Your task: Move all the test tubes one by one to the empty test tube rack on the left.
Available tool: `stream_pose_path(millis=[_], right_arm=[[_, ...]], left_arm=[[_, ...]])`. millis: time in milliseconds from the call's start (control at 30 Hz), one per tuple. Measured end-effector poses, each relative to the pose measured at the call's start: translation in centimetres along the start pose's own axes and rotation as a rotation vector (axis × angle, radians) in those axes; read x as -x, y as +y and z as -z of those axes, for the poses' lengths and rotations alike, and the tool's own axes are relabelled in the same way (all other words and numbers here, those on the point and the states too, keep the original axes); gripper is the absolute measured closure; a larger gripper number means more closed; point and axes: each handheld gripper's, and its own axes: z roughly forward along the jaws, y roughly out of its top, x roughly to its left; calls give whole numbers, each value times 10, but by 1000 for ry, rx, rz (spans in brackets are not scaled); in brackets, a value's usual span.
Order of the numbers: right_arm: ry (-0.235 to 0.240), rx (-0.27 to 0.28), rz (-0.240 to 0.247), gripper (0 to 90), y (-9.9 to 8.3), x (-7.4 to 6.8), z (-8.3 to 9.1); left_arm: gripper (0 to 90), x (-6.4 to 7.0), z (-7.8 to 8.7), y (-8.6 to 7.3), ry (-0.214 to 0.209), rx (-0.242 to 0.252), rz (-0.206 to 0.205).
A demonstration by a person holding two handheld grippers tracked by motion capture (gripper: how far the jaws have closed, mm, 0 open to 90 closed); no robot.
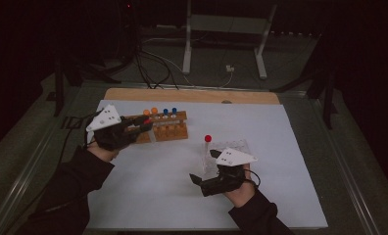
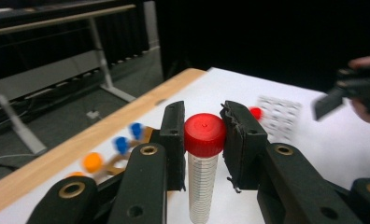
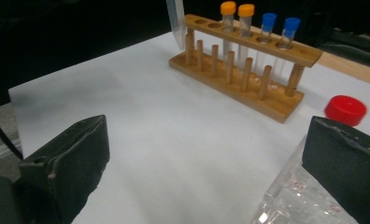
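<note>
My left gripper (image 2: 203,128) is shut on the red cap of a clear graduated tube (image 2: 201,186), which hangs upright between the jaws. In the high view this gripper (image 1: 144,123) holds the tube (image 1: 151,135) at the left end of the wooden rack (image 1: 175,131). In the rack stand two orange-capped tubes (image 3: 228,18) and two blue-capped tubes (image 3: 268,25). My right gripper (image 1: 205,166) is open with nothing between its jaws, beside a clear plastic rack (image 1: 236,146). From that rack rises another red-capped tube (image 1: 207,139).
A white sheet (image 1: 162,196) covers the table, with a wooden strip (image 1: 192,95) along its far edge. Cables (image 1: 148,63) and a white frame stand (image 1: 226,29) lie on the dark floor beyond. Open sheet stretches between the two racks.
</note>
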Motion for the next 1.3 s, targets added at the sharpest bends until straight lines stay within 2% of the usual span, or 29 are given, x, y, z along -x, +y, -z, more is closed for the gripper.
stream_pose_path(millis=[100,333,567,633,700,800,967,1033,1300], right_arm=[[-3,1,8,5,0,0,1],[2,6,7,5,0,2,2],[-1,11,11,5,0,3,4],[-4,11,9,5,0,4,4],[-2,13,6,5,-1,4,4],[-5,12,13,5,-1,4,4],[-5,6,18,6,-2,4,4],[-3,3,17,5,-3,5,4],[-1,-7,23,5,-4,6,3]], left_arm=[[720,-13,2,5,46,9,11],[721,-39,-2,9,158,11,2],[720,-60,-16,-4,227,3,43],[720,-64,-21,-10,258,1,45],[720,-69,-25,-16,261,8,70],[720,-74,-33,-25,274,7,85],[720,-77,-45,-43,302,-30,94],[720,-78,-48,-50,296,-40,114],[720,-77,-57,-70,290,-71,138]])
